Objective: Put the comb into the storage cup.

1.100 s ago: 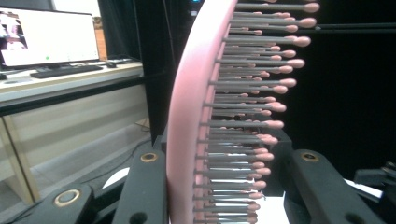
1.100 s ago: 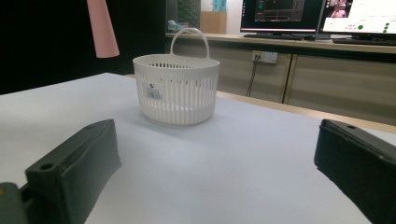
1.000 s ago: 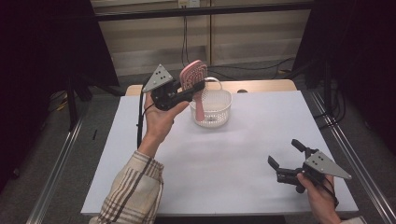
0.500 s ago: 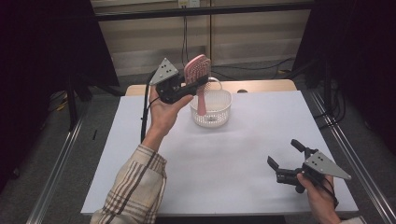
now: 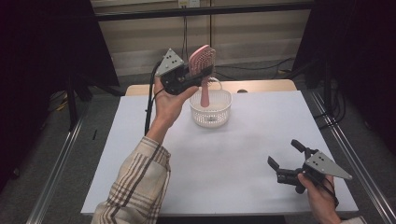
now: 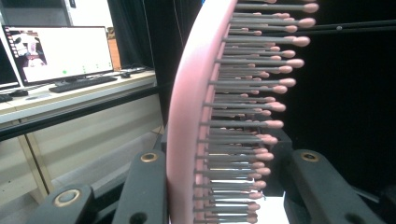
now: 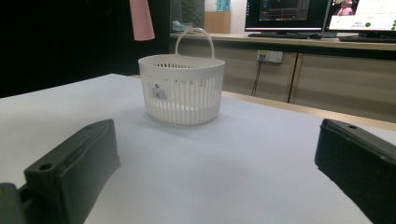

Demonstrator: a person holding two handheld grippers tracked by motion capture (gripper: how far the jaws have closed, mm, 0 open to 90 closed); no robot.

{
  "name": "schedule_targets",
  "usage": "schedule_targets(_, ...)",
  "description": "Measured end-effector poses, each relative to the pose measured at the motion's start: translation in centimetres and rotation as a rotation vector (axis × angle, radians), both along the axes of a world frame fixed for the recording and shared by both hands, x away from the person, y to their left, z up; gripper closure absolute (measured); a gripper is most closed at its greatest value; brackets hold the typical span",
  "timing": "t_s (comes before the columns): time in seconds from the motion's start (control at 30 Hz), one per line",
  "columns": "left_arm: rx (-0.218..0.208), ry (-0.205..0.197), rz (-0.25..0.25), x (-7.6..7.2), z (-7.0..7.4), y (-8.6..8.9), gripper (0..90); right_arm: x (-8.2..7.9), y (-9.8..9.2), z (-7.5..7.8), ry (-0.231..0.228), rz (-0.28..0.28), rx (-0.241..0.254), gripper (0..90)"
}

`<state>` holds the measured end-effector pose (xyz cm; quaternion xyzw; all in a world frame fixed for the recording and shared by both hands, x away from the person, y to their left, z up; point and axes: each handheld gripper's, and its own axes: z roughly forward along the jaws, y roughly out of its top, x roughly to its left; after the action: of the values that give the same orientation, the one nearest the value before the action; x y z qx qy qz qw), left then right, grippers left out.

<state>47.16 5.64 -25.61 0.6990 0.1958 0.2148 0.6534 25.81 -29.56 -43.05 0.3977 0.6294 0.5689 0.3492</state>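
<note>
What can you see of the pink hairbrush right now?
The pink hairbrush looks plastic, with a curved paddle head, rows of grey pins tipped with pink balls, and a plain tapering handle. The left tool is shut on its head and holds it aloft, handle hanging down over the white basket. Whether the handle tip touches the basket is unclear.
</note>
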Motion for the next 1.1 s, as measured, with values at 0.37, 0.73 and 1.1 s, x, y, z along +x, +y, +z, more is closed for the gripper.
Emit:
schedule_targets(0.37, 0.017, 0.008, 0.047, 1.6, -0.6, -0.9, 63.1, 0.0, -0.1, 0.0, -0.002, 0.005, 0.001, 0.0)
schedule_targets(0.73, 0.030, -0.011, 0.069, 2.6, -1.1, -1.8, 63.1, -0.1, -0.1, 0.0, -0.010, 0.007, 0.009, 0.0)
schedule_targets(1.1, 0.050, 0.022, 0.085, 3.3, -3.6, -1.8, 63.2, 0.0, -0.1, -0.1, 0.002, 0.022, 0.007, 0.0)
